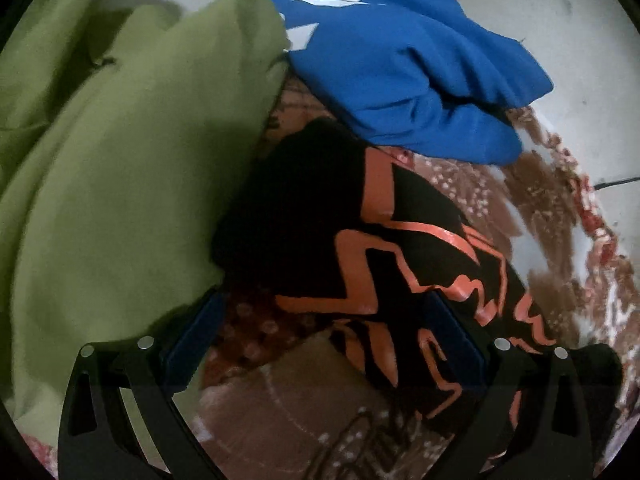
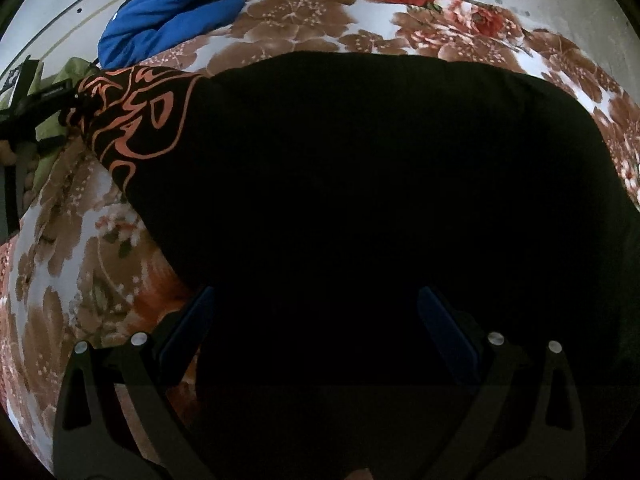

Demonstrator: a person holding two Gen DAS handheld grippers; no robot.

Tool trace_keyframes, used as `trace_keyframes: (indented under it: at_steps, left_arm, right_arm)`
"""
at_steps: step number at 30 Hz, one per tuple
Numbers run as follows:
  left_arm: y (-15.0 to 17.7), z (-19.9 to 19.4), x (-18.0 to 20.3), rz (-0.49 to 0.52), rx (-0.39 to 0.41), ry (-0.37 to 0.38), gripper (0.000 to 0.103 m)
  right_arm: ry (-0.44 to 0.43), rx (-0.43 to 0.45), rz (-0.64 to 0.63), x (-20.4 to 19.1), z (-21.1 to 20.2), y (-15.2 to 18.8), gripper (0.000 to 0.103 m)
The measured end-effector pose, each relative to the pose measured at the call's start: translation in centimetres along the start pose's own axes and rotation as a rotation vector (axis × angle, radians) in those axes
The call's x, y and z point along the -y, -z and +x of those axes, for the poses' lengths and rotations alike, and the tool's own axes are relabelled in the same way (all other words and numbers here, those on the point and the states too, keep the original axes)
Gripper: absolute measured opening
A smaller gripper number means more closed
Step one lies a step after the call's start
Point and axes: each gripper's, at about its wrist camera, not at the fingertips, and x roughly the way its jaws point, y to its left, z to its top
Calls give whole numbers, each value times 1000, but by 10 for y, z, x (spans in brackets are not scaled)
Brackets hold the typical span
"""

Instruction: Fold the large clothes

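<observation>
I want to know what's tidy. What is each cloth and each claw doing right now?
Black garment: spread out on the floral sheet, not folded.
Blue garment: crumpled heap.
Green garment: bunched pile.
Left claw: open, holding nothing.
Right claw: open, over the black garment.

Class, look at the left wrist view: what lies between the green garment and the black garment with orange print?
A strip of floral bedcover shows between the green garment and the black garment; nothing else.

left hand-held gripper (image 1: 324, 332): jaws spread wide | right hand-held gripper (image 2: 316, 328): jaws spread wide
</observation>
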Motion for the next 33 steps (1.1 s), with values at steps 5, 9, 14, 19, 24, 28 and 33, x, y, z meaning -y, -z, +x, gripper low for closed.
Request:
trace_keyframes:
  at_steps: [5,9,14,19,24,28,33]
  left_arm:
    - [-6,6,2,-4,12,59,82]
    - [-10,6,19,64,13,80,32]
    - [-11,-2,35,106,19,172,19]
    - [-8,-40,56,181,79,208,18]
    - [2,-82,82,187,133,279,18]
    - [14,-113,117,209,139,394,17]
    - [31,-151,175,293,148,478,17]
  right_arm:
    - [8,11,-12,-1,6,3,99]
    - [17,29,-16,-2,8,7,99]
    - [21,66,11,0,1,8,99]
    - [45,92,27,2,-31,16,99]
    - [1,103,63,5,-50,29,99]
    - [22,38,27,0,-33,44,99]
    - [18,35,15,4,-24,55,99]
